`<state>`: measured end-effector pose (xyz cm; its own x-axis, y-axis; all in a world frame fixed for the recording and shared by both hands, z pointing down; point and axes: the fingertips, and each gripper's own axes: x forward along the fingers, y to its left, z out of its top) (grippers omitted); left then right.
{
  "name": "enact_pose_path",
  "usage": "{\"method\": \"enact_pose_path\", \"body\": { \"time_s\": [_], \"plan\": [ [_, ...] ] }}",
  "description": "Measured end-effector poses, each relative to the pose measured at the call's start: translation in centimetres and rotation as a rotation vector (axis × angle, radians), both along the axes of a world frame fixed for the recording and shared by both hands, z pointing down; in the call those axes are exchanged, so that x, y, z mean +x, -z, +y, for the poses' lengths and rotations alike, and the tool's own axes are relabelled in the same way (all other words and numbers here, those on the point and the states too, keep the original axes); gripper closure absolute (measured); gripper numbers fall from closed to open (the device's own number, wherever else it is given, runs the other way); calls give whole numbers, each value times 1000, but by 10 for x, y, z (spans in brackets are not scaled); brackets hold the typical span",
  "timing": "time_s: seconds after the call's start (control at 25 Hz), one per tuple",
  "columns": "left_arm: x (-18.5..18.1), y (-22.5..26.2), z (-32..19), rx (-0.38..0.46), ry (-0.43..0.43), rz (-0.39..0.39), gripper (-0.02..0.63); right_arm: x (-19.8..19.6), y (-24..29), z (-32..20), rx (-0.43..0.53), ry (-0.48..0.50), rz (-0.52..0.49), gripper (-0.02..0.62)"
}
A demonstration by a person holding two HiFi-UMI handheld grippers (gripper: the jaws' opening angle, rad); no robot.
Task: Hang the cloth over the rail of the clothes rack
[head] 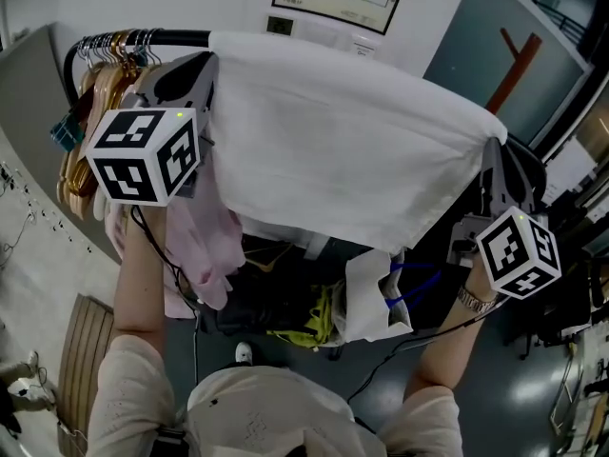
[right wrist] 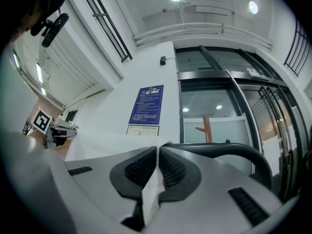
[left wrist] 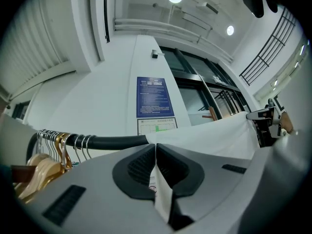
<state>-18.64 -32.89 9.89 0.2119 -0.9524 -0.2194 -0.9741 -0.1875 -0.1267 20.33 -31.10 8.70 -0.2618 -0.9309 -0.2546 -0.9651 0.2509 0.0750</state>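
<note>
running lengthwise along rail (head: 181, 38): cloth (head: 352, 150)

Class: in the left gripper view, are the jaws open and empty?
No, the left gripper is shut on the white fabric cloth.

Cloth (head: 352, 150): white woven fabric, matt, softly creased; rail (left wrist: 114, 142): black, smooth, faint sheen; hangers (head: 90, 122): varnished wood, glossy, with bright metal hooks (left wrist: 51, 139); fingers (left wrist: 97, 189) of the left gripper (left wrist: 156, 146): matt grey plastic, black ribbed pads (left wrist: 139, 168).
</note>
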Motion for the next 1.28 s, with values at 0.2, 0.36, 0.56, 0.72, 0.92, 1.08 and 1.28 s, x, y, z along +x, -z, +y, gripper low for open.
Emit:
{"method": "enact_pose_path", "body": {
  "time_s": [0.2,0.36,0.56,0.72,0.92,1.08,1.28],
  "plan": [
    [-3,4,1,61,53,2,589,4,-8,2,22,-31,-2,566],
    [-18,9,12,104,160,-25,586,10,-15,5,28,-94,26,542],
    [-8,6,17,127,161,-79,584,21,-14,13,68,-170,13,495],
    [9,11,40,242,92,-28,586,36,-21,29,146,-267,-25,499],
    [48,-16,70,297,2,-46,592,7,-45,60,241,-129,-37,577],
    [106,-80,82,212,-212,-69,594,-31,-105,71,196,7,-30,577],
    [136,-160,92,131,-274,7,594,-72,-199,63,-9,137,-97,577]
  ]
}}
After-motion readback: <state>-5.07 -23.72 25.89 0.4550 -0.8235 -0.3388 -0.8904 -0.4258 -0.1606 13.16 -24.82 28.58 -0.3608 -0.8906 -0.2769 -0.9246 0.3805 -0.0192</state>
